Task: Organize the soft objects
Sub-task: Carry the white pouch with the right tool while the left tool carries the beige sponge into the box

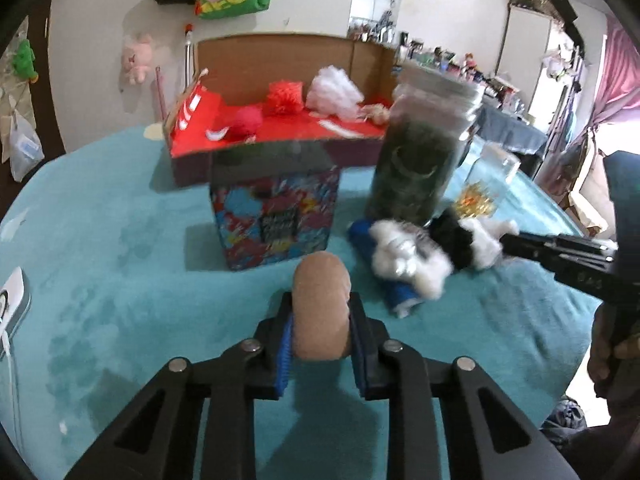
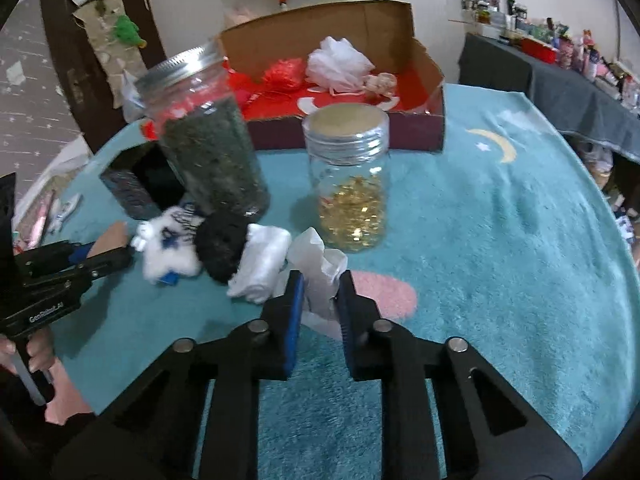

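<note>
My left gripper [image 1: 321, 305] is shut on a tan soft pad [image 1: 320, 280], held just above the teal blanket [image 1: 120, 240]; the same gripper [image 2: 122, 254] and pad [image 2: 115, 236] show at the left of the right wrist view. My right gripper [image 2: 321, 280] is shut on a crumpled white tissue [image 2: 312, 248]. Beside it lies a pile of soft things: white cotton [image 2: 168, 260], a black pom-pom [image 2: 220, 246] and a rolled white cloth [image 2: 264, 260]. In the left wrist view the right gripper [image 1: 510, 240] touches that pile's right end.
An open cardboard box [image 2: 434, 92] with a red lining at the back holds a white mesh puff [image 2: 340, 62] and a red one [image 2: 282, 72]. A tall jar of green stuff [image 2: 212, 160], a jar of gold beads [image 2: 352, 200] and a colourful box [image 1: 276, 216] stand before it.
</note>
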`<state>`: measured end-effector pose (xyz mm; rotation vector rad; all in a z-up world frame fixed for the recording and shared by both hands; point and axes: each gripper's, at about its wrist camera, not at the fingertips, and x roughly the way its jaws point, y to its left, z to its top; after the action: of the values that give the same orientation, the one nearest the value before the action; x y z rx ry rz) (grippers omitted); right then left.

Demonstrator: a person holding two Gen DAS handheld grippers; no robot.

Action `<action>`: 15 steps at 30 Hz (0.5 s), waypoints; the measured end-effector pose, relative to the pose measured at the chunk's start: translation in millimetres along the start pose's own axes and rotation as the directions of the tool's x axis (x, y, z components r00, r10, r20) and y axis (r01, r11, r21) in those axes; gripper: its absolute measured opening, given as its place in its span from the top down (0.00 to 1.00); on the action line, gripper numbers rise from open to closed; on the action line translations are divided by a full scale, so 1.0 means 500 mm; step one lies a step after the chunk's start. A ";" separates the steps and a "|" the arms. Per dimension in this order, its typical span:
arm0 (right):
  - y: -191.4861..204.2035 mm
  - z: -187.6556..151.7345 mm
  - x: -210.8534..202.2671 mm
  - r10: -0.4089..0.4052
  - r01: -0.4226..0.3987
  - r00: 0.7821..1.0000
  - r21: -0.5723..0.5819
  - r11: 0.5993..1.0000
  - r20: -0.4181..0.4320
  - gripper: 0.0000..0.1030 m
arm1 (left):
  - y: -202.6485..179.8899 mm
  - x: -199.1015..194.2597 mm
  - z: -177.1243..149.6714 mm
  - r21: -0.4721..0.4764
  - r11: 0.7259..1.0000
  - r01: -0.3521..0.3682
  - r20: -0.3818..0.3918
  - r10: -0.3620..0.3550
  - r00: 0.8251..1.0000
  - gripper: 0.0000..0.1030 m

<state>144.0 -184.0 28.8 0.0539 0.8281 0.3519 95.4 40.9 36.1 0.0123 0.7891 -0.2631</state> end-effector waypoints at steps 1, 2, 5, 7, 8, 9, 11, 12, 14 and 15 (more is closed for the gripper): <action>0.001 0.000 -0.005 0.008 -0.008 1.000 0.002 1.000 0.005 0.89 | -0.006 -0.005 0.005 0.012 1.000 0.002 0.011 -0.002 1.000 0.76; 0.003 0.001 -0.007 0.011 -0.011 1.000 -0.001 1.000 0.006 0.89 | -0.012 -0.008 0.012 0.021 1.000 0.007 0.023 -0.008 1.000 0.76; 0.012 0.002 -0.027 0.019 -0.018 0.999 -0.011 1.000 0.037 0.90 | -0.028 -0.016 0.031 0.039 0.999 0.026 0.040 -0.028 0.999 0.76; 0.018 0.009 -0.040 0.034 -0.033 0.998 -0.013 0.999 0.054 0.90 | -0.042 -0.021 0.043 0.056 0.997 0.051 0.055 -0.054 0.997 0.76; 0.021 0.014 -0.045 0.045 -0.044 0.997 -0.017 0.999 0.060 0.90 | -0.047 -0.020 0.048 0.062 0.996 0.064 0.055 -0.067 0.996 0.76; 0.025 0.019 -0.050 0.060 -0.059 0.996 -0.020 0.998 0.067 0.90 | -0.052 -0.019 0.053 0.066 0.995 0.079 0.054 -0.082 0.995 0.76; 0.031 0.031 -0.054 0.069 -0.067 0.994 -0.027 0.997 0.081 0.90 | -0.060 -0.012 0.063 0.071 0.993 0.097 0.048 -0.100 0.994 0.76; 0.036 0.035 -0.057 0.074 -0.071 0.994 -0.035 0.997 0.086 0.90 | -0.063 -0.009 0.065 0.072 0.992 0.102 0.044 -0.106 0.993 0.76; 0.045 0.041 -0.061 0.083 -0.079 0.992 -0.047 0.996 0.095 0.90 | -0.070 -0.002 0.071 0.076 0.991 0.113 0.037 -0.116 0.993 0.76; 0.050 0.044 -0.062 0.093 -0.088 0.991 -0.052 0.995 0.097 0.90 | -0.074 0.001 0.072 0.078 0.990 0.117 0.032 -0.120 0.992 0.76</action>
<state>133.6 -168.8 70.2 0.0641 0.7204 0.4513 112.1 1.3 64.6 0.0321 0.7437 -0.4048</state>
